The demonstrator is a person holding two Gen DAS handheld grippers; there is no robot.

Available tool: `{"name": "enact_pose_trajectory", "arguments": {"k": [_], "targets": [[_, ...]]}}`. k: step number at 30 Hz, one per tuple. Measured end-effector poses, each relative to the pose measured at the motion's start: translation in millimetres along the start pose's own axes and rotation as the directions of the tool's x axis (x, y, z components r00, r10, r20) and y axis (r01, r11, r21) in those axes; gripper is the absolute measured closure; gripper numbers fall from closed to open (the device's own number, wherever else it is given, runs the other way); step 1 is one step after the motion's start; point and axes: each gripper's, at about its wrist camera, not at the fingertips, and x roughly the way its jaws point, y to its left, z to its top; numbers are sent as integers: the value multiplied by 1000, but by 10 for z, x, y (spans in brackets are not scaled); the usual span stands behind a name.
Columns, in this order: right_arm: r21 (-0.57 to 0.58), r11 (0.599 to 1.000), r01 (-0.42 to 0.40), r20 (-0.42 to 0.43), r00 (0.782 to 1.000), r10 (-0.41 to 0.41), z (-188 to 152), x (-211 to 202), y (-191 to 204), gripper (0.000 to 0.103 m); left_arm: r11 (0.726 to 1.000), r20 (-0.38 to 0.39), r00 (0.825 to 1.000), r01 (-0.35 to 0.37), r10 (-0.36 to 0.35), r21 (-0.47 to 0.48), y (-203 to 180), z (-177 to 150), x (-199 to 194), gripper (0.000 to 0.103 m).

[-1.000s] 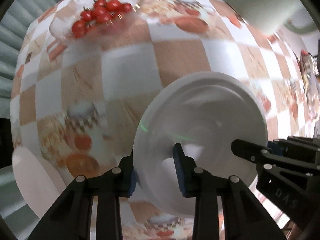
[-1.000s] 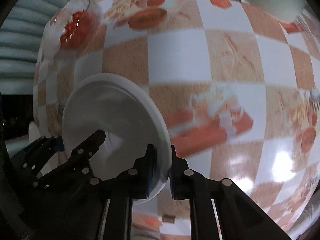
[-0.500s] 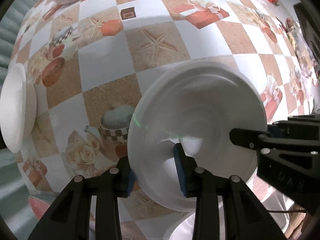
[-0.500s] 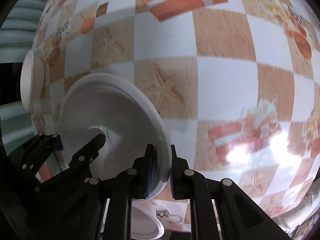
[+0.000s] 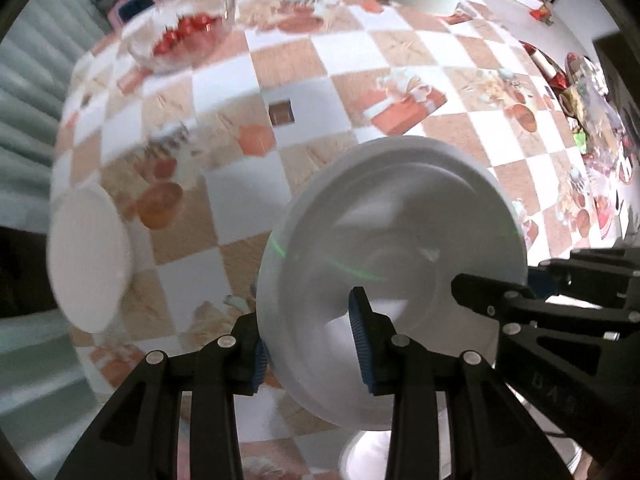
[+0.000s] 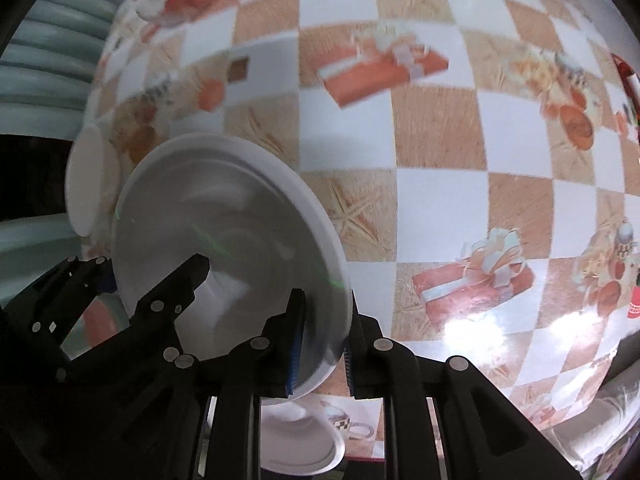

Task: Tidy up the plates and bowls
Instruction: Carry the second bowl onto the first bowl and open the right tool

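Mid-transfer. Left gripper [image 5: 310,350] and right gripper [image 6: 322,344] each clamp opposite rims of one white plate [image 5: 392,280], held tilted above the tabletop [image 6: 436,132]. A second plate [image 5: 90,260] and bowl [image 6: 300,444] remain unstacked.

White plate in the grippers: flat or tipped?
Tipped. The white plate stands on edge above the tablecloth, its face toward the left wrist camera, left gripper and right gripper clamping its rim.
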Motion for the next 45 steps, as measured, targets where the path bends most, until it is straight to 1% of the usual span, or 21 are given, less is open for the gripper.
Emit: {"name": "enact_pose_trajectory", "arguments": {"k": [3,6,7,10,11,12,15,24,29,36,40,45], "targets": [[3,1000,0,18,1000,0,-168,-107,24,84,1000,20,1000,1,-1,18,-9,-17,-174,65],[10,1000,3,33,999,-3,-263,-262,15,84,1000,24,1000,11,-12,23,35,-212,-350,65],[3,1000,16,47,999,-16,-329,-320,15,84,1000,22,1000,13,-14,22,-11,-390,-436,65],[-8,999,48,71,996,-47,-421,-499,48,84,1000,22,1000,15,-15,24,-20,-557,-534,65],[-6,999,51,70,996,-50,-463,-542,37,84,999,23,1000,18,-19,27,-35,-598,-564,65],[-2,999,52,67,996,-52,-424,-592,9,84,999,23,999,23,-24,30,-55,-655,-605,65],[9,999,54,56,997,-54,-596,-639,-14,84,998,11,999,41,-42,54,-145,-822,-668,65],[78,995,66,9,998,-67,-1093,-568,-129,83,982,-48,998,57,-49,182,-455,-1234,-655,65],[147,989,30,-13,1000,-29,-1304,-494,-206,82,977,-57,997,70,-60,202,-496,-1301,-652,65],[157,987,32,-2,999,-32,-1391,-488,-165,82,974,-65,996,69,-56,216,-497,-1373,-631,65],[180,983,22,-23,1000,-18,-1426,-395,-180,82,972,-85,995,71,-53,222,-504,-1437,-563,65],[172,985,24,-55,998,-15,-1441,-265,-149,82,974,-109,993,72,-49,215,-468,-1480,-436,65]]}}
